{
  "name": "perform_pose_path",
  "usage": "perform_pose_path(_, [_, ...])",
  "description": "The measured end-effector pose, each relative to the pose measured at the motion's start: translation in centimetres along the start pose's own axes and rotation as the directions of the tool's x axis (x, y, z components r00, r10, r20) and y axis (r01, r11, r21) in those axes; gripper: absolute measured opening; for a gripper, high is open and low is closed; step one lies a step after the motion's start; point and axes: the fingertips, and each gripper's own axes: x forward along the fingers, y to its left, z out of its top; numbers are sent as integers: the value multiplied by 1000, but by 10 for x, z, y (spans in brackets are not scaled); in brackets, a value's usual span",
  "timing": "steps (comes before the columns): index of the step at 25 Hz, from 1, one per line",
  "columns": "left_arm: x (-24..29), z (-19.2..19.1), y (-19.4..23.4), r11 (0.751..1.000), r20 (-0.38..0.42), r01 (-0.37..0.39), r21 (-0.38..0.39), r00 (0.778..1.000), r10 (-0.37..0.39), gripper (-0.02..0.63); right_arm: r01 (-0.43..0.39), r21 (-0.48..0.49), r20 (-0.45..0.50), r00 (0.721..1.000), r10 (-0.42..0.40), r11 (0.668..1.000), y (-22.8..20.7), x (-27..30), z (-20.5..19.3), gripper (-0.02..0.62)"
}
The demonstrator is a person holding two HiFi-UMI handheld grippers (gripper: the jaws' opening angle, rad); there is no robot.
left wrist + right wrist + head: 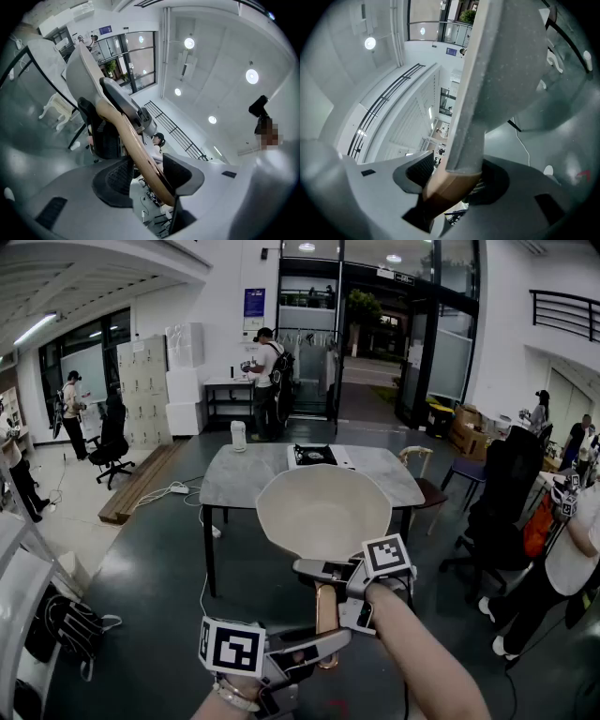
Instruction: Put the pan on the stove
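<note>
A cream pan point(323, 510) with a wooden handle point(326, 610) hangs in the air over the dark floor, on the near side of a grey table point(234, 486). A small black stove point(314, 456) stands on the table's far half. My right gripper point(330, 574) is shut on the handle close to the pan bowl. My left gripper point(325, 645) is shut on the handle's end. In the left gripper view the handle point(136, 152) runs up between the pads of my left gripper point(145, 180). The right gripper view shows the pan's grey underside point(501, 70) above the clamped handle point(447, 190).
A white cup point(238, 435) stands at the table's far left corner. A wooden chair point(419, 465) and a black office chair point(506, 493) are to the table's right, with a person point(574, 549) beyond. A white cable point(202, 521) trails under the table. Shelving point(23, 615) stands at the left.
</note>
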Motion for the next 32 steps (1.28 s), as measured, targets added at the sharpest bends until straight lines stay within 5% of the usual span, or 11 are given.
perform_pose_path(12, [10, 17, 4, 1000, -40, 22, -5, 999, -22, 206, -1, 31, 17, 1000, 0, 1000, -6, 2, 20, 229])
perform_pose_path(32, [30, 137, 87, 999, -111, 29, -40, 993, -33, 206, 25, 43, 74, 997, -28, 999, -40, 50, 158, 230])
